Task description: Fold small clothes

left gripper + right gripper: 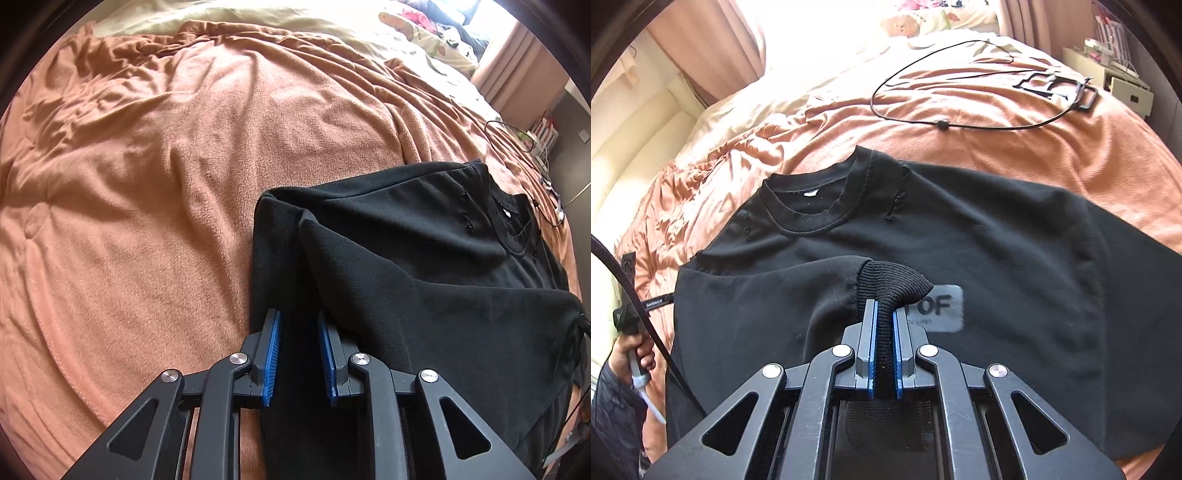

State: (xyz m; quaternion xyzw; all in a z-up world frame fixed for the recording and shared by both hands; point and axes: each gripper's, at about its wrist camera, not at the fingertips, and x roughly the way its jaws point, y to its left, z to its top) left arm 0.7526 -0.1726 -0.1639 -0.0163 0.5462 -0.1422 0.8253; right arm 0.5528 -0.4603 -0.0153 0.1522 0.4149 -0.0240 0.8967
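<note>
Black cotton sweatshirt (979,229) lies chest-up on our bed's rumpled orange fleece blanket (155,192), one sleeve folded across its front. Our right tool (884,317) clamps that sleeve's ribbed knit cuff (897,286) just beside the grey chest patch (942,308). Our left tool (297,325) hangs parted over the sweatshirt's folded edge, gripping nothing

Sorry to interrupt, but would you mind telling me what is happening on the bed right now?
A person with a handheld gripper in each hand is folding a black sweatshirt spread on an orange blanket. The right gripper is shut on the ribbed cuff of one sleeve and holds it over the chest, near the grey printed patch. The left gripper is open, its fingers on either side of the sweatshirt's folded side edge. A black cable lies farther up the bed.
</note>
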